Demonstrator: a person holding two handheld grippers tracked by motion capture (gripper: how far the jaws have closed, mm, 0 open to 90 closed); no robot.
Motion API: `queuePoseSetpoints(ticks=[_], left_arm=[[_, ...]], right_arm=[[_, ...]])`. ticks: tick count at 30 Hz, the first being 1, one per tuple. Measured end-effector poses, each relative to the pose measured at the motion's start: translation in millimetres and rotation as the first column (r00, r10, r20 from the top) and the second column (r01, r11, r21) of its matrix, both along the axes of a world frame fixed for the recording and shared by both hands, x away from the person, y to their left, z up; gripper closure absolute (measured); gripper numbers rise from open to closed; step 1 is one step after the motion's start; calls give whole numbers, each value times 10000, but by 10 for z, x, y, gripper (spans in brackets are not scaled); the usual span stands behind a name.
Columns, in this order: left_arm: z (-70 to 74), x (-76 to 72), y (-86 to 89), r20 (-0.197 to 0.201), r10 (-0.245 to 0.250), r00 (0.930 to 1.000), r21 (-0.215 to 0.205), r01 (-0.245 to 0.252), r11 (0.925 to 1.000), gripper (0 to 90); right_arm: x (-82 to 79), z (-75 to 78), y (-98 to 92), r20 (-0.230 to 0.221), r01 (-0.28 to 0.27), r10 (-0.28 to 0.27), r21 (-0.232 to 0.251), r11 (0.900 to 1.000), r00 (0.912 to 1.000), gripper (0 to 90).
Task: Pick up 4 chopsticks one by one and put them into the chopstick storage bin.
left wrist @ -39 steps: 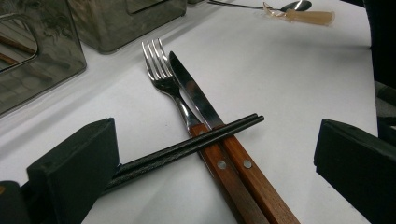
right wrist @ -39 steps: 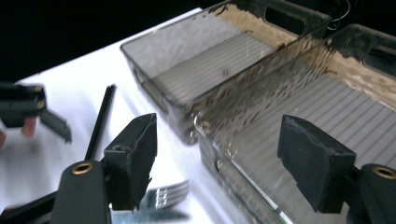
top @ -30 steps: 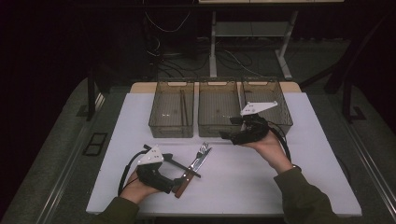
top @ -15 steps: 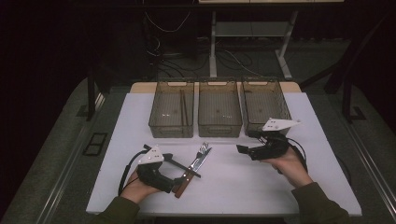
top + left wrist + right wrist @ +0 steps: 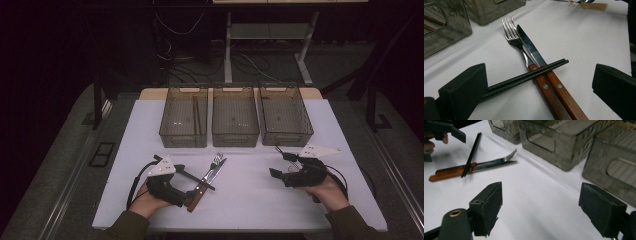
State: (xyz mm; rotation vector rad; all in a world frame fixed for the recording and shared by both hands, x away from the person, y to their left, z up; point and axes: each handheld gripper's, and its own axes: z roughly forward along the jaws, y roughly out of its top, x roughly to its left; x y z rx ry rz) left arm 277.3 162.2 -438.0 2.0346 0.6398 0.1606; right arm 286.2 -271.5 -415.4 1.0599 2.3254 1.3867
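Fingers of the left gripper (image 5: 194, 186) are standing wide apart near the front left of the white worktop (image 5: 250, 200), holding nothing; in the left gripper view one finger (image 5: 464, 87) is sitting just beside the near end of a pair of black chopsticks (image 5: 524, 76), though contact cannot be judged. Those chopsticks are lying across the wooden handles of a fork (image 5: 517, 43) and a knife (image 5: 534, 53), which are resting side by side and touching, tips pointing toward the back edge. Fingers of the right gripper (image 5: 281, 165) are also spread wide and empty near the front right of the worktop, aiming leftward toward the cutlery, well apart from it. Along the back edge three smoky transparent bins are sitting in a row: the left bin (image 5: 183, 137) is holding dark sticks, the middle bin (image 5: 235, 137) and right bin (image 5: 287, 135) are showing ribbed floors. No readable writing is appearing on anything.
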Motion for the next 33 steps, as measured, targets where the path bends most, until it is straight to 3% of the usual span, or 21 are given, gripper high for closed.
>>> queuePoseSetpoints(ticks=[7, 13, 16, 22, 24, 28, 33], left_arm=[[10, 12, 14, -32, 90, 10000, 88, -90, 9999, 3], [51, 49, 59, 131, 229, 9997, 337, -233, 9992, 99], [86, 96, 104, 243, 460, 9986, 501, -472, 9976, 182], [132, 263, 240, 453, 1197, 9918, 894, -1234, 9883, 474], [126, 328, 288, 399, 1397, 9894, 985, -1430, 9848, 574], [99, 464, 372, 354, 1652, 9856, 1549, -1688, 9734, 719], [71, 626, 441, 119, 1900, 9817, 1675, -1893, 9675, 856]], right_arm=[[-177, -72, -103, 216, 74, -70, -159, 9998, 9997, 189], [-333, -135, -180, 262, 31, -24, -275, 9996, 9997, 189], [-383, -171, -212, 210, -60, 69, -412, 9991, 9998, 189], [-400, -205, -225, 74, -19, 22, -368, 9993, 10000, 189], [-406, -203, -221, 87, -2, 5, -388, 9992, 10000, 189], [-413, -207, -211, 77, -102, 105, -408, 9991, 9999, 189], [-414, -231, -196, 27, -224, 226, -487, 9986, 9997, 189]])
